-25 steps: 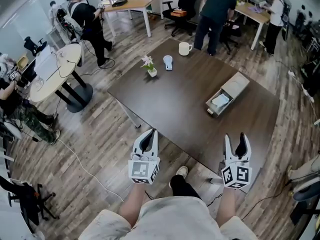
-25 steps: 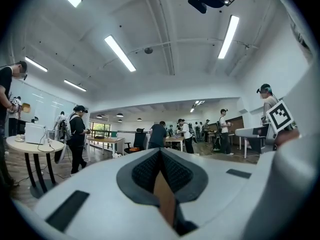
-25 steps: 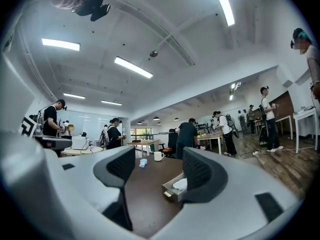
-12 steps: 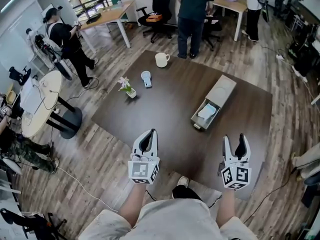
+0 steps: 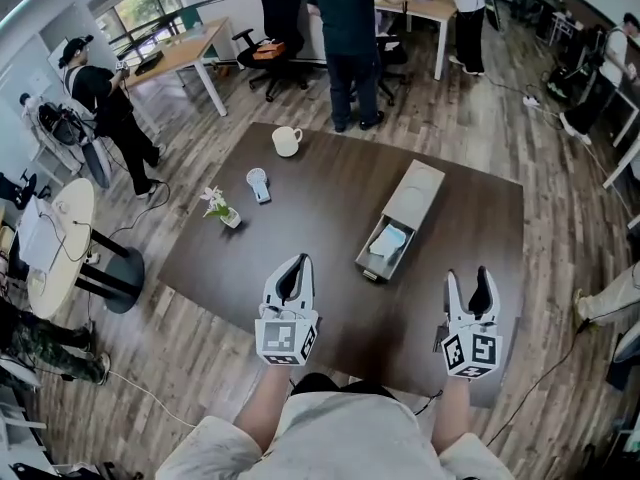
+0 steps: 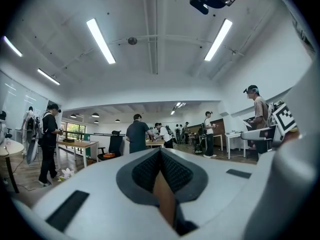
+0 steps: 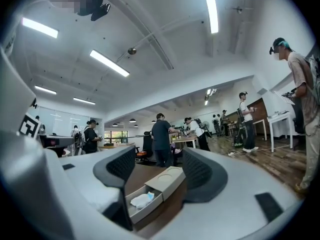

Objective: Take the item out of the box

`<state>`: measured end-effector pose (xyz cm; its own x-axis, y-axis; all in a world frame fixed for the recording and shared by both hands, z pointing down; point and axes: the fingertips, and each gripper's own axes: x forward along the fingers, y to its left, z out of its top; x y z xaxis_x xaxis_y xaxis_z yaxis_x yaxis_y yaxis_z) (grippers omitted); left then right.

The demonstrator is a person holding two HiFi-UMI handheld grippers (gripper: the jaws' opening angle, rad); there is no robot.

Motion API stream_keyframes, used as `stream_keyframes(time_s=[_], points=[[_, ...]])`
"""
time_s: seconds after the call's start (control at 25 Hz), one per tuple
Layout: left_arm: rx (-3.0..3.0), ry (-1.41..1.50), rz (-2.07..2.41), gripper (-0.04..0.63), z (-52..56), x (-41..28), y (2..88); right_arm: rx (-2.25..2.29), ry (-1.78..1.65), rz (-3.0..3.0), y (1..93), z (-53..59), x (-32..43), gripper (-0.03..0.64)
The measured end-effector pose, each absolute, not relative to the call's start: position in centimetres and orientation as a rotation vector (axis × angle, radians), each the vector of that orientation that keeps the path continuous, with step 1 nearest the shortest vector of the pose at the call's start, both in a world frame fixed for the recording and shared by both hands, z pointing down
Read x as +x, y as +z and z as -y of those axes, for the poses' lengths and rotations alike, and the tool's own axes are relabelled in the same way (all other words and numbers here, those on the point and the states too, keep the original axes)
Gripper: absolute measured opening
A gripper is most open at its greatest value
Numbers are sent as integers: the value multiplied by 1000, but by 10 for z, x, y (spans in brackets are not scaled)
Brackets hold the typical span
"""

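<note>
A long grey box lies on the dark brown table, its near end pulled open like a drawer. Inside that open end rests a white and light-blue item. My left gripper hovers over the table's near edge, left of the box, with its jaws together and nothing held. Over the near edge to the box's right, my right gripper stands open and empty. In the right gripper view the box and the item show between the open jaws of the right gripper, still well ahead. The left gripper points out into the room.
A white mug, a small white-blue object and a little potted flower sit on the table's far left part. People stand past the far edge, by an office chair. A round white table is at left.
The view has moved closer to the table: the box and table have shifted left and nearer to both grippers. Both grippers keep the same pose and jaw state.
</note>
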<state>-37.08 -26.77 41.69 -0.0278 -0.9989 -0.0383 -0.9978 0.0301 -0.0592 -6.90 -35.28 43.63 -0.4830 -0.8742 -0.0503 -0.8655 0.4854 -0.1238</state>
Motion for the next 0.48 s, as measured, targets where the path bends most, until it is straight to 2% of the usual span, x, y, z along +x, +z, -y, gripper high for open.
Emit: stream_keyframes(time_s=[0.48], points=[[-2313,40,-1962,2,333,-348,418,-1780,-16,-2457,431,352,-25,288]])
